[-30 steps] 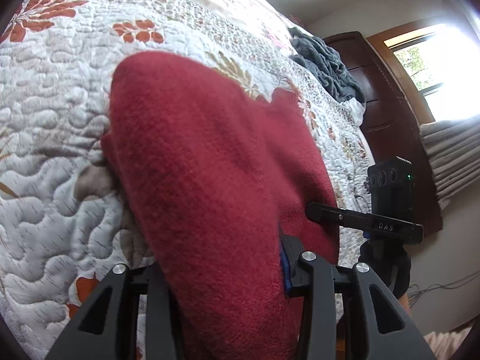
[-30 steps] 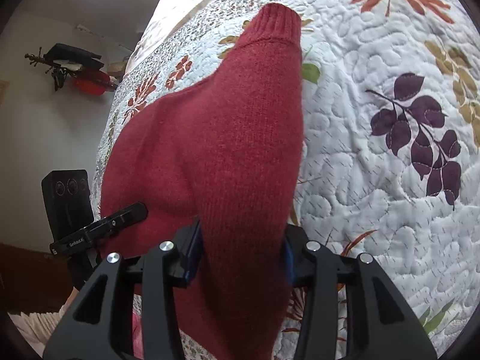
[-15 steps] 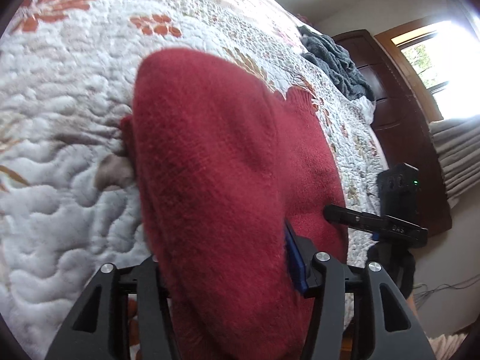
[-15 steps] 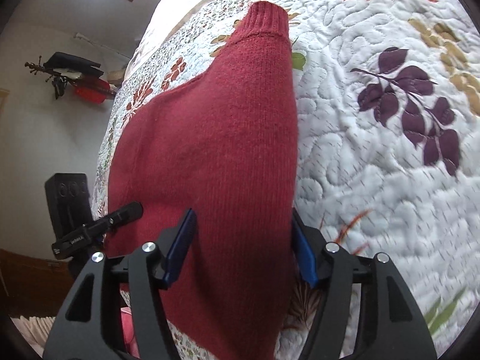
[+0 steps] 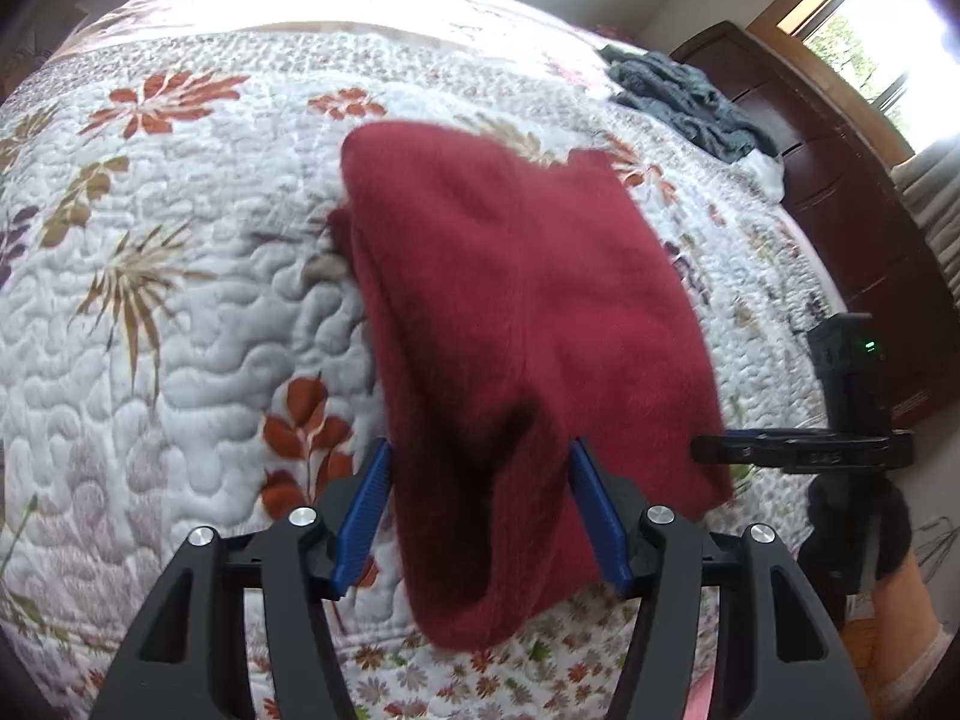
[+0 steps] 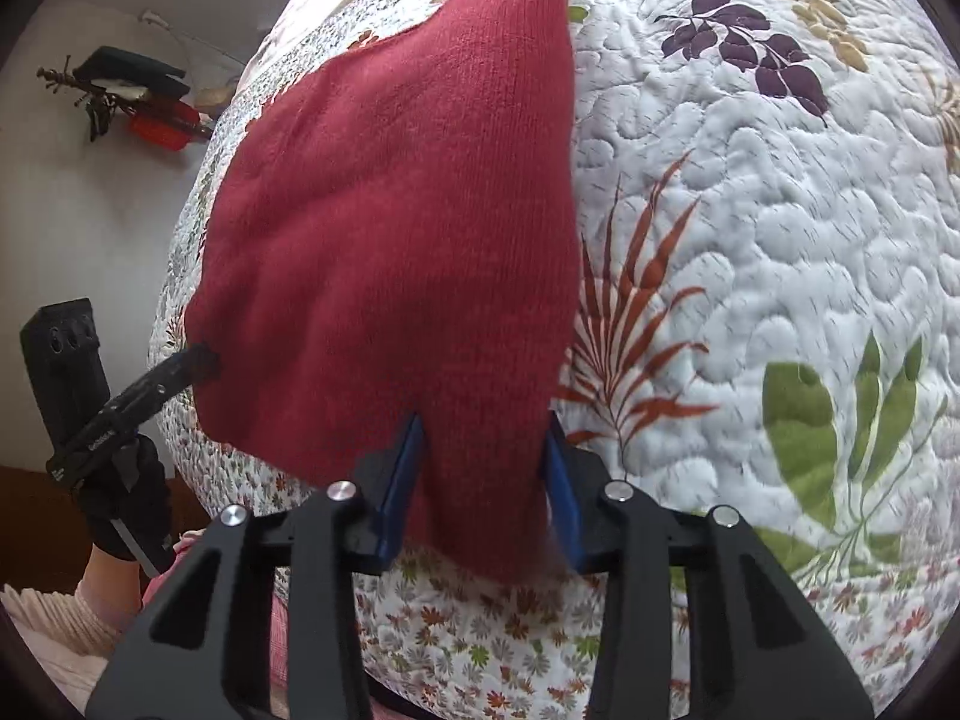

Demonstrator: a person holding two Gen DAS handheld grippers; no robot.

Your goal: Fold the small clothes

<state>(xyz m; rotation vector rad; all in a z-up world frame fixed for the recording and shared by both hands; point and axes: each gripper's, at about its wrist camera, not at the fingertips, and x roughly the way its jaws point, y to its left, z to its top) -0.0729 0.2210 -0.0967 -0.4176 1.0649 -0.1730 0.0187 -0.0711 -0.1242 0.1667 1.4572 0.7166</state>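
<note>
A red knitted sweater (image 5: 510,276) lies on the floral quilt (image 5: 180,300), its near end hanging over the bed's edge. My left gripper (image 5: 480,510) is open, its blue pads (image 5: 366,504) spread wide on either side of the thick near fold. In the right wrist view the sweater (image 6: 408,210) stretches away to a ribbed cuff at the top. My right gripper (image 6: 483,480) is shut on the sweater's near edge, which is pinched narrow between the pads. Each view catches the other gripper beside the cloth: right (image 5: 798,450), left (image 6: 150,387).
A grey garment (image 5: 690,96) is heaped at the far right of the bed. A dark wooden dresser (image 5: 840,192) stands beyond it under a window. Black-gloved hands (image 6: 126,504) hold the tools. The quilt (image 6: 750,240) spreads wide to the right of the sweater.
The left jaws have spread wider and drawn back from the sweater. The right jaws widened half a second ago and have narrowed on the cloth again. Both views have pulled back toward the bed's edge.
</note>
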